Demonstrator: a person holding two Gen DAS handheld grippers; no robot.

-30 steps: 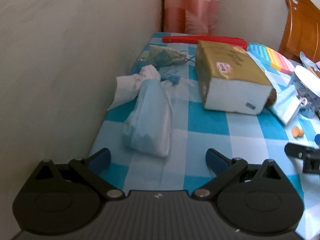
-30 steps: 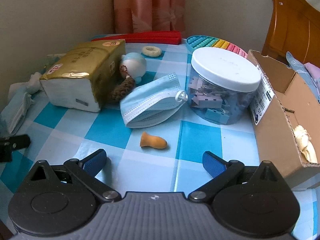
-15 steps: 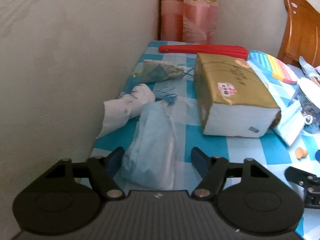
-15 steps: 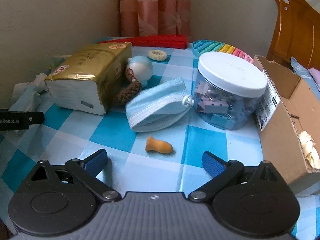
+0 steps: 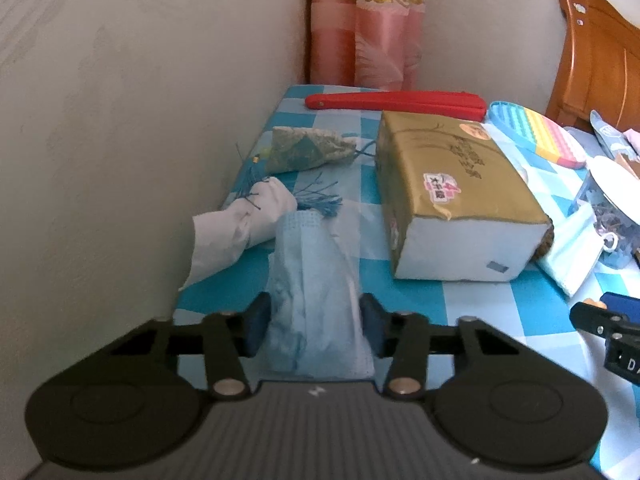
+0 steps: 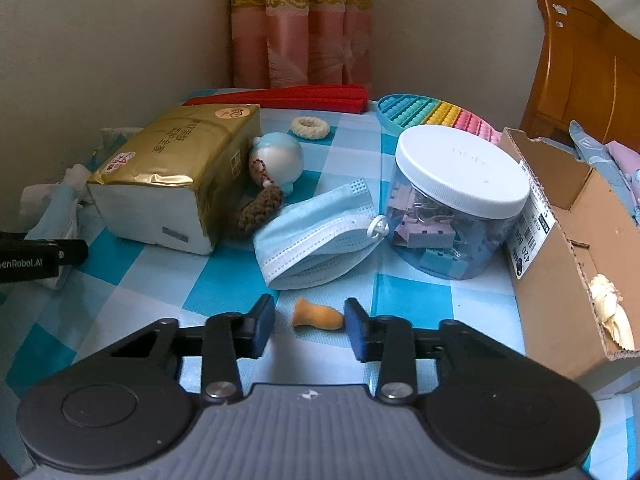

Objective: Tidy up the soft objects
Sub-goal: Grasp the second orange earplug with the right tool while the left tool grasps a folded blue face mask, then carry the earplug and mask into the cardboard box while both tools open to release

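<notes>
left wrist view: closing jaws hide the blue mask's [image 5: 316, 300] near end

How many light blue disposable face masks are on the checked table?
2. One crumpled light blue face mask lies between the left tongs, which are closing; another lies folded beside the clear plastic jar. More may be hidden.

The left gripper [image 5: 314, 326], wide open a second ago with the crumpled blue mask [image 5: 316, 300] lying ahead of it, is now straddling that mask, and its jaws are closing with both pads against the mask's sides. The right gripper [image 6: 310, 324], also wide open a second ago, is closing around the small orange piece [image 6: 318, 318], its right pad touching the piece's end and its left pad just apart from it.
</notes>
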